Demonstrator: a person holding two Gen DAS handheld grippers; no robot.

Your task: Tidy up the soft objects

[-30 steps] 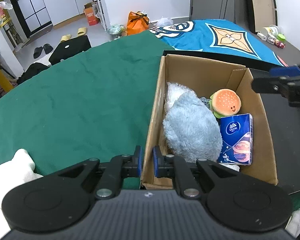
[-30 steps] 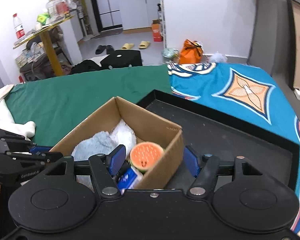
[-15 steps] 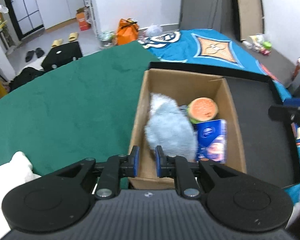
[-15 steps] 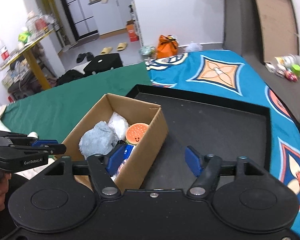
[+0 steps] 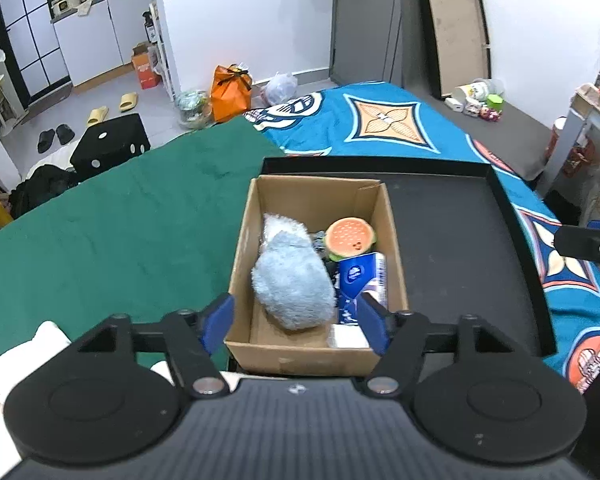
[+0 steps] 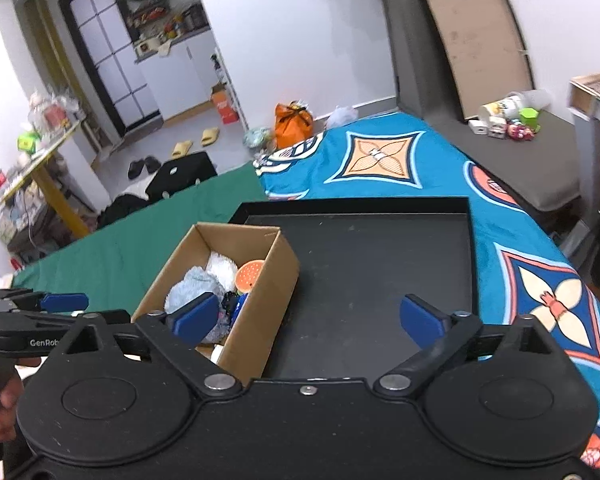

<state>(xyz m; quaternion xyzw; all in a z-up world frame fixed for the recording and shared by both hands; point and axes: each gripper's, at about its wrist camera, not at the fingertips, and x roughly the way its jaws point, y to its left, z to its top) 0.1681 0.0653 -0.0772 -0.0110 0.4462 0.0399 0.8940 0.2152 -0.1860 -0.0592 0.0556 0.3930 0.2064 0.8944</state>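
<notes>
A cardboard box (image 5: 392, 240) stands at the left end of a black tray (image 5: 460, 248). In it lie a fluffy grey-blue plush (image 5: 292, 280), a burger-shaped soft toy (image 5: 350, 238) and a blue tissue pack (image 5: 360, 280). My left gripper (image 5: 296, 322) is open and empty, held above the box's near end. My right gripper (image 6: 304, 316) is open and empty, above the tray to the right of the box (image 6: 260, 300). The plush (image 6: 192, 288) and burger toy (image 6: 250, 274) also show in the right wrist view.
The tray sits on a bed with a green blanket (image 5: 100, 232) on the left and a blue patterned cover (image 5: 380, 124) on the right. White cloth (image 5: 40, 340) lies at the near left. Floor clutter and an orange bag (image 5: 230, 92) lie beyond the bed.
My left gripper has opened and both grippers have risen and pulled back from the box. The box and its contents have stayed in place.
</notes>
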